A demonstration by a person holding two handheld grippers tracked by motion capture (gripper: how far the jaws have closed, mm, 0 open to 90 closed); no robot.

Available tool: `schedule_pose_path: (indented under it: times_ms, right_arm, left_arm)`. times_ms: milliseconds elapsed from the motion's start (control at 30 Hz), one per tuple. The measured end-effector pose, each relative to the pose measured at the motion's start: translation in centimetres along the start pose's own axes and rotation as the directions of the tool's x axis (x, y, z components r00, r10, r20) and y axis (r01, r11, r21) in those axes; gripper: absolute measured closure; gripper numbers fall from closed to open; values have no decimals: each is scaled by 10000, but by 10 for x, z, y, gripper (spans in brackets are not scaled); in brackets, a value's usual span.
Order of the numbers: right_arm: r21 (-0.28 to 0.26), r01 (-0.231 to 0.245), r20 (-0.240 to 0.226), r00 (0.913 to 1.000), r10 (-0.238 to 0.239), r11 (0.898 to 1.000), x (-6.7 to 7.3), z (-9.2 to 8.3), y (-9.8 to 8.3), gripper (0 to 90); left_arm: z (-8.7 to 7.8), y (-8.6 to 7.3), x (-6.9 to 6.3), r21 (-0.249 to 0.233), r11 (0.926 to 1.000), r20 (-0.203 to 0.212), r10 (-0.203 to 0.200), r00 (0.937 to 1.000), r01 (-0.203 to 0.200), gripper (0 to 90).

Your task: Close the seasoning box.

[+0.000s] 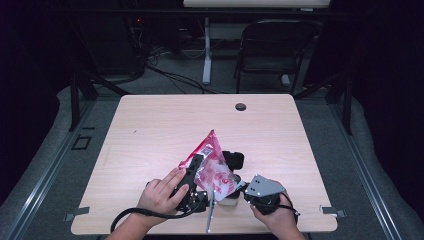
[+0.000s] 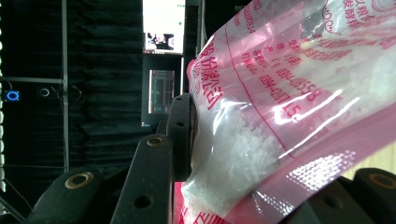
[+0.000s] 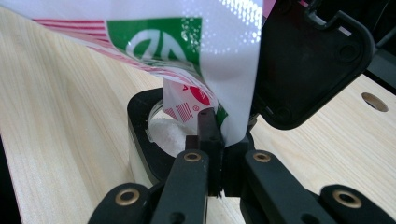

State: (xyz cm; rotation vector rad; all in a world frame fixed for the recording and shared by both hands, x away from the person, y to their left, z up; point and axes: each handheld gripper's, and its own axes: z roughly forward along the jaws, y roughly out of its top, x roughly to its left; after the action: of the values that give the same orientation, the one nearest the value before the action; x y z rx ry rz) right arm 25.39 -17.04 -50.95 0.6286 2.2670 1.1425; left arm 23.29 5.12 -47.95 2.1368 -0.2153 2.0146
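Note:
A pink printed plastic bag (image 1: pixel 212 162) of white granules is held tilted above a small jar (image 1: pixel 228 200) near the table's front edge. My left gripper (image 1: pixel 195 167) is shut on the bag's left side; in the left gripper view one of its fingers (image 2: pixel 180 135) presses into the bag (image 2: pixel 280 93). My right gripper (image 1: pixel 244 189) is shut on the bag's lower corner. In the right gripper view its jaws (image 3: pixel 217 140) pinch that corner of the bag (image 3: pixel 187 42) right over the black-rimmed jar (image 3: pixel 140 121), which holds white granules (image 3: pixel 166 130). The jar's black lid (image 3: pixel 308 60) stands flipped open behind.
The wooden table (image 1: pixel 150 130) has a round cable hole (image 1: pixel 241 106) near its far edge. A thin metal strip (image 1: pixel 210 217) lies at the front edge between the hands. Beyond the table stands a black chair (image 1: pixel 272 45).

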Motion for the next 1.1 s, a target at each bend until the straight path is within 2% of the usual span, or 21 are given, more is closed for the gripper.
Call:
schedule_pose_path:
  times_ms: [133, 233, 433, 633, 1100]
  right_arm:
    - [3, 13, 5, 10000, -13, 10000, 0, 0, 0, 895]
    - [5, 12, -1, 10000, -12, 10000, 0, 0, 0, 895]
    - [17, 14, 17, 10000, -14, 10000, 0, 0, 0, 896]
    - [50, 43, 32, 10000, -43, 10000, 0, -1, 0, 895]
    - [45, 24, 31, 10000, -24, 10000, 0, 0, 0, 895]
  left_arm:
    - [0, 0, -1, 64, 10000, 100, -75, 9999, 74, 710]
    - [0, 0, 0, 3, 10000, -1, 16, 10000, -16, 711]
    - [0, 0, -1, 49, 9999, 119, -97, 9999, 96, 711]
    - [0, 0, 0, -4, 10000, 26, -7, 10000, 7, 711]
    - [0, 1, -1, 10, 10000, 76, -71, 9999, 71, 710]
